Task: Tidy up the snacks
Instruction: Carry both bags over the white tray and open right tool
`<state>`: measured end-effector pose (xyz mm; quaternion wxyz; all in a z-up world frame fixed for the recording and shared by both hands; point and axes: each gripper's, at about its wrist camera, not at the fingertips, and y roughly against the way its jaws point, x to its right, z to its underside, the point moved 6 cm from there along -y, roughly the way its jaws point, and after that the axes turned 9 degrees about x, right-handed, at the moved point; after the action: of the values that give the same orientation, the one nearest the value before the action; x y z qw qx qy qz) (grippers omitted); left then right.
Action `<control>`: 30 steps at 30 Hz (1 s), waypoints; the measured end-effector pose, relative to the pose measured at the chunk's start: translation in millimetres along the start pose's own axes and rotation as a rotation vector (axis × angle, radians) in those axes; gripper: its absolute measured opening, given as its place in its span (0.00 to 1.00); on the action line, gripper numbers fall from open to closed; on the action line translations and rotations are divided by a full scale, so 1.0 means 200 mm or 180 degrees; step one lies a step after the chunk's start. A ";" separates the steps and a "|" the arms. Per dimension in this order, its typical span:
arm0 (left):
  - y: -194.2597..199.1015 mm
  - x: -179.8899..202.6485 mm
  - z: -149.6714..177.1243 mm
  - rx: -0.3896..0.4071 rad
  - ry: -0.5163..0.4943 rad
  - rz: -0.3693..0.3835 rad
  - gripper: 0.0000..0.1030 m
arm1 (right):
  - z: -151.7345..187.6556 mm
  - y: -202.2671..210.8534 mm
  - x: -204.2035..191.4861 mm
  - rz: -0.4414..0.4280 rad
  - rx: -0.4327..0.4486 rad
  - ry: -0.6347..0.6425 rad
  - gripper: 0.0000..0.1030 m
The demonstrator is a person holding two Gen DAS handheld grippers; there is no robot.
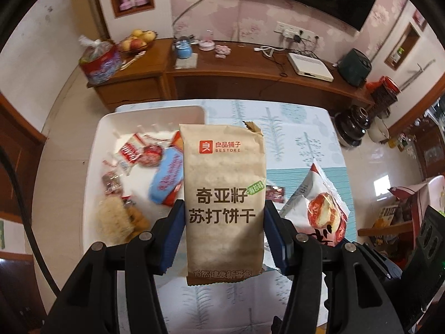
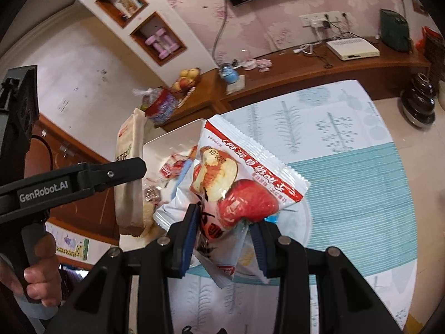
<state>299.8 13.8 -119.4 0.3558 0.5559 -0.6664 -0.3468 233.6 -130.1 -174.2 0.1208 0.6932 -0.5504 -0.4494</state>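
Snacks are mid-transfer: left gripper [image 1: 224, 217] fingers clamp a brown cracker packet [image 1: 224, 200] above the white tray [image 1: 111, 128] at frame left, right gripper [image 2: 225, 222] fingers pinch an apple-chip bag [image 2: 236, 178]; next, judged, lower and release both into the tray.

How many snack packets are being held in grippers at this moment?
2. The brown cracker packet is clamped upright in the left gripper, above the white tray. The white apple-picture packet is pinched in the right gripper, over the table.
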 end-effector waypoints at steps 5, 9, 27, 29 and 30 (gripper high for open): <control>0.04 -0.21 0.04 0.0056 0.0108 -0.0068 0.52 | 0.06 -0.04 -0.17 -0.0103 0.0015 0.0121 0.36; 0.07 -0.38 0.06 0.0093 0.0184 -0.0127 0.52 | 0.11 -0.10 -0.30 -0.0175 0.0000 0.0174 0.36; -0.04 -0.89 0.13 0.0112 0.0417 -0.0289 0.53 | 0.08 -0.44 -0.65 -0.0128 0.0168 0.0697 0.39; -0.05 -0.91 0.14 0.0140 0.0439 -0.0289 0.53 | 0.08 -0.47 -0.67 -0.0158 0.0174 0.0731 0.39; -0.05 -0.92 0.14 0.0154 0.0454 -0.0285 0.53 | 0.08 -0.49 -0.67 -0.0177 0.0174 0.0744 0.39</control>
<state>303.7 196.0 -158.7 0.3730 0.6168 -0.6220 -0.3057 286.1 28.1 -181.6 0.1527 0.7589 -0.5251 -0.3536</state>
